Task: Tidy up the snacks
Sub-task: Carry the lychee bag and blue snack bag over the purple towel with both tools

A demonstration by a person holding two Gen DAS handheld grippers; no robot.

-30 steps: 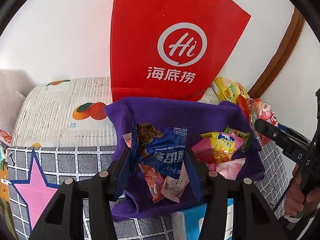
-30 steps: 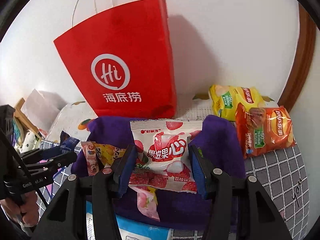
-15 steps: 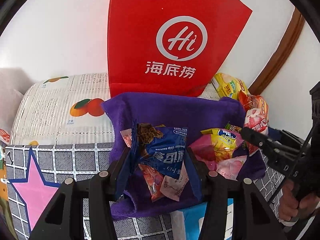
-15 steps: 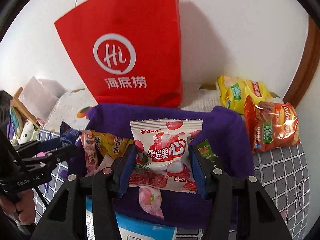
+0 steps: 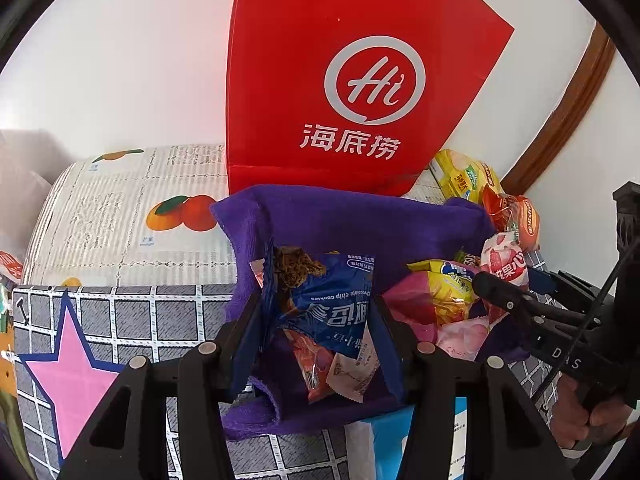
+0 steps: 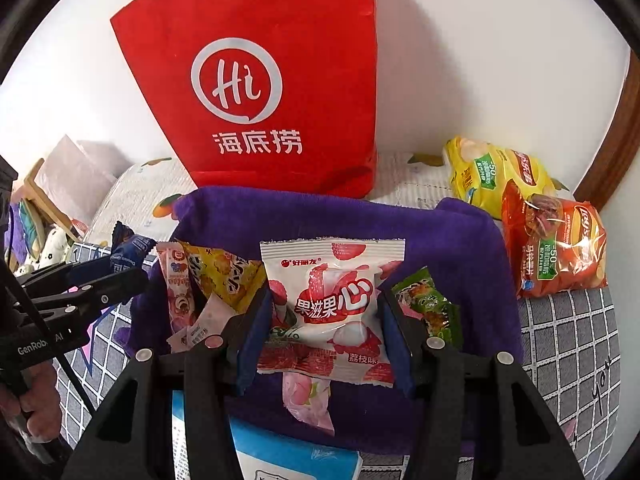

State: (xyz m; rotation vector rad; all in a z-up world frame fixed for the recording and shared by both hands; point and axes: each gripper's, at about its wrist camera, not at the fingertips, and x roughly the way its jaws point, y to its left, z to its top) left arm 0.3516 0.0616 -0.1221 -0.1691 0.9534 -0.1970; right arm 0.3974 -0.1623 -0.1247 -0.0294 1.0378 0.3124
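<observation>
My left gripper [image 5: 320, 316] is shut on a blue chocolate chip cookie packet [image 5: 328, 300] and holds it above the purple cloth [image 5: 352, 220], where several small snack packets lie. My right gripper [image 6: 324, 320] is shut on a white and red lychee jelly packet [image 6: 332, 304] over the same cloth [image 6: 460, 240]. The right gripper also shows at the right of the left wrist view [image 5: 504, 280], and the left gripper at the left of the right wrist view [image 6: 120, 264]. Yellow [image 6: 224, 276], pink [image 6: 308, 396] and green [image 6: 428, 304] packets lie on the cloth.
A red paper bag [image 6: 272, 92] stands against the wall behind the cloth. A yellow chip bag [image 6: 492, 176] and an orange chip bag [image 6: 556, 244] lie at the back right. A blue and white box [image 6: 288, 456] lies near me. A checked mat with a pink star [image 5: 68, 364] covers the surface.
Both grippers have moved in toward the purple cloth, each still holding its packet. The right gripper has come further left into the left wrist view.
</observation>
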